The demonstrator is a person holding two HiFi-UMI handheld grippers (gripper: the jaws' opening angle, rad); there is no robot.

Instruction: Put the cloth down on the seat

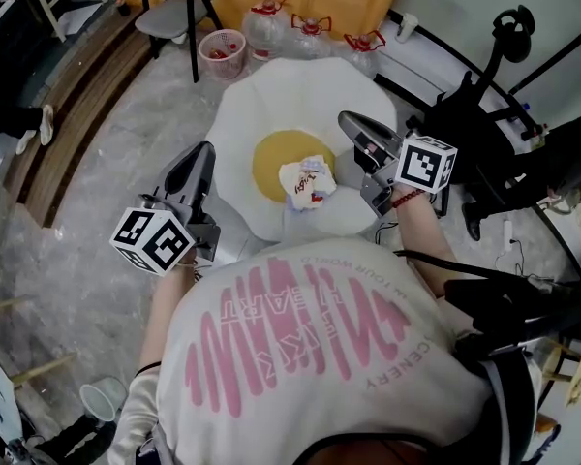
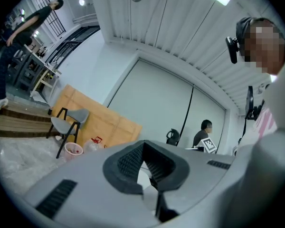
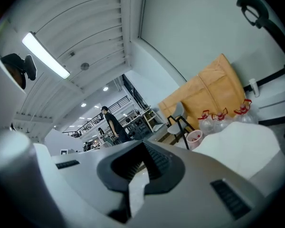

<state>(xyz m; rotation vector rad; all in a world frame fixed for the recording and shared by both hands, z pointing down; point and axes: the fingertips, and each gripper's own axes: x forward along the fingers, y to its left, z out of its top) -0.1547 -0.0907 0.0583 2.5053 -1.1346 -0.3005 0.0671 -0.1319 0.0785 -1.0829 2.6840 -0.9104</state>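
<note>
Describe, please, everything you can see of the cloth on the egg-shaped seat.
The cloth is a small white piece with red print, soft and crumpled into a loose bundle. It lies on the fried-egg-shaped seat, at the edge of its yellow centre, lapping onto the white part. Only the seat touches it; nothing holds it.

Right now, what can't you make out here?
Cloth: print too small to read, head view; neither gripper view shows it.
Seat: near edge hidden under the person's shirt, head view.
Pink bin: contents too small, head view.
</note>
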